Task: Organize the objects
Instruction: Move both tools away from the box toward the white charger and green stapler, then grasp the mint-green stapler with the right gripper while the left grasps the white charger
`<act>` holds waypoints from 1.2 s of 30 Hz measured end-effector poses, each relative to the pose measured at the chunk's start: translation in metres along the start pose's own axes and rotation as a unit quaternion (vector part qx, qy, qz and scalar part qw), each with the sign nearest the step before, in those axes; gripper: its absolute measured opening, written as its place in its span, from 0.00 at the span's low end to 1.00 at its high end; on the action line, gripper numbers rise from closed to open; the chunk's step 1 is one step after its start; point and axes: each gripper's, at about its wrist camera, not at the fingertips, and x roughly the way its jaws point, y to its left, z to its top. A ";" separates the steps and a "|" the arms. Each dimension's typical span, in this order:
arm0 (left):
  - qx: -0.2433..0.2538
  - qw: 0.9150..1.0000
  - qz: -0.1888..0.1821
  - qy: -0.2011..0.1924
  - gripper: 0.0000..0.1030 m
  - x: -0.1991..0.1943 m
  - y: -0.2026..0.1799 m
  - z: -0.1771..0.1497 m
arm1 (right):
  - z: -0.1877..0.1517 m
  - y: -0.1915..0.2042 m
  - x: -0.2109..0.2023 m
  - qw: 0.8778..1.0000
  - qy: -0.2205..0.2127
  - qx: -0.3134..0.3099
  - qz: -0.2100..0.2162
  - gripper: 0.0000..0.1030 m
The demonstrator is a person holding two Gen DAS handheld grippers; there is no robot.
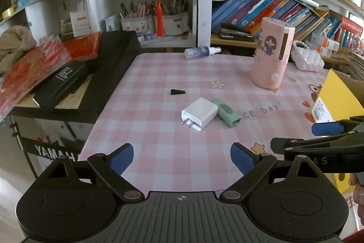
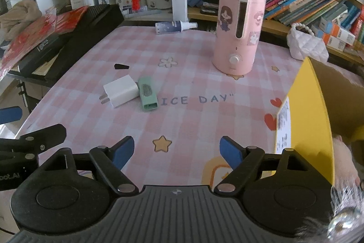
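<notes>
Both empty and spread wide: left hand-held gripper (image 1: 182, 159), right hand-held gripper (image 2: 176, 153). White charger (image 1: 199, 113) touching green case (image 1: 225, 111), mid worktop (image 1: 159, 140). Best lifted singly, straddling the charger's flat sides. Only right view reveals yellow box (image 2: 304, 120) standing open.
</notes>
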 end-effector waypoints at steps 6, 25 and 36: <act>0.001 1.000 0.002 0.006 0.91 0.016 -0.001 0.005 | 0.008 -0.002 0.015 1.000 0.001 -0.006 0.005 0.77; -0.041 0.999 0.012 0.012 0.84 0.073 0.021 0.040 | 0.053 0.015 0.094 0.998 0.016 -0.046 0.050 0.43; -0.044 0.999 -0.003 0.023 0.82 0.086 0.023 0.046 | 0.056 0.014 0.115 0.998 -0.001 -0.065 0.016 0.22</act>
